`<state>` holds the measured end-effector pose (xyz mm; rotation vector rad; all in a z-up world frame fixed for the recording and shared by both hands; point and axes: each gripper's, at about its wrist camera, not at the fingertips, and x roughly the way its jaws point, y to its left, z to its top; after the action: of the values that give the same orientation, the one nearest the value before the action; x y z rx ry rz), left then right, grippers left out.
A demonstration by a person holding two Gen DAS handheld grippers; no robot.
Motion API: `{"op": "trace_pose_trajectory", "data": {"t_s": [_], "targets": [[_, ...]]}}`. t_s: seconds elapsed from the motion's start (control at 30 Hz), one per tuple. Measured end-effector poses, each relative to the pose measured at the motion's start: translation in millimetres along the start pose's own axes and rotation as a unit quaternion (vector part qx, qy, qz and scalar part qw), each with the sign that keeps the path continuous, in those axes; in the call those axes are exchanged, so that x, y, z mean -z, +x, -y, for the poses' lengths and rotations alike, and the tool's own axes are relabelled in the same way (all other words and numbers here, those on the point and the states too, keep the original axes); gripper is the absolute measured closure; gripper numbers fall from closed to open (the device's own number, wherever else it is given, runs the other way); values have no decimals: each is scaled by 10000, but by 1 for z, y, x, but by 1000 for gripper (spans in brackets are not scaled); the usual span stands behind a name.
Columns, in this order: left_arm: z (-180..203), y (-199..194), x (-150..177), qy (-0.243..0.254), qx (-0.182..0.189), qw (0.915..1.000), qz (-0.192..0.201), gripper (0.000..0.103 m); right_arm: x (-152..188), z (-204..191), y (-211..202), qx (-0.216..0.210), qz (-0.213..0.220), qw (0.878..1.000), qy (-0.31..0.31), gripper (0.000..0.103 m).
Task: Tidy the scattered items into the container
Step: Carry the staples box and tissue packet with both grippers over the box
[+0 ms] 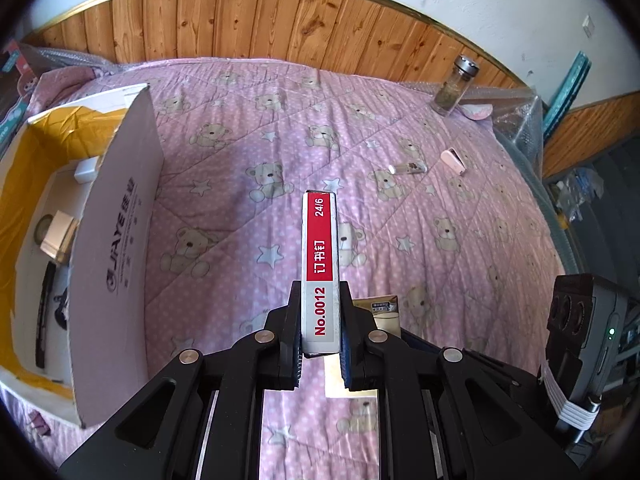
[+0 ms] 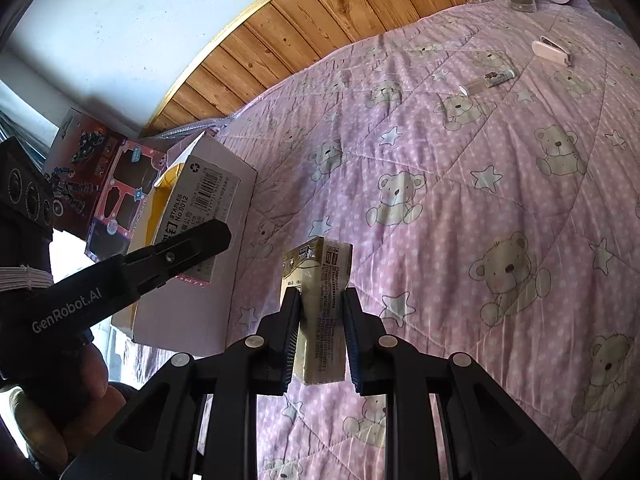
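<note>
**Both grippers loaded above the pink quilt**

Nearest the left wrist camera, the black left gripper [image 1: 321, 354] is clamped on a slim white-and-red cardboard staple box [image 1: 320, 268], held on edge and pointing away over the bed. The black right gripper [image 2: 320, 340] pinches a small beige printed carton [image 2: 320, 304], its jaws narrow around the carton's sides. Both tools tilt downward. A hand [image 2: 60, 392] grips the left tool's handle at the right view's lower left.

The pink quilted bedspread [image 1: 440, 208], dotted white with teddy bears and stars, runs back to knotty wooden panelling [image 1: 280, 20] under a white wall. At its left edge stands the open white cardboard box with a yellow lining [image 1: 120, 240], some items already inside. Near the far right corner stand a glass jar with a metal lid [image 1: 454, 86], a small clear vial [image 1: 408, 168] lying flat and a pale pink clip-like case [image 1: 454, 160].
</note>
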<state>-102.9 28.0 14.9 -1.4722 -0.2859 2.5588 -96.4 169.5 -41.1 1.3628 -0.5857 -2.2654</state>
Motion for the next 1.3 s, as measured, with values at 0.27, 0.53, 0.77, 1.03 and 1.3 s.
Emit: {"op": "trace_pose_trajectory", "data": {"t_s": [0.27, 0.53, 0.77, 1.03, 1.3], "targets": [[-8, -39, 22, -114, 114, 9997, 158, 88, 20, -24, -16, -12, 19, 9998, -211, 80], [-18, -64, 36, -224, 172, 9992, 285, 88, 38, -51, -25, -40, -10, 9990, -453, 80], [-36, -82, 45, -404, 91, 9982, 432, 88, 49, -73, -29, -64, -56, 9977, -668, 80], [-61, -108, 48, -600, 124, 9960, 654, 88, 52, -110, -32, -117, -46, 9950, -996, 80], [-93, -130, 48, -824, 111, 9929, 855, 88, 53, -152, -34, -217, -36, 9905, -1358, 80]]}}
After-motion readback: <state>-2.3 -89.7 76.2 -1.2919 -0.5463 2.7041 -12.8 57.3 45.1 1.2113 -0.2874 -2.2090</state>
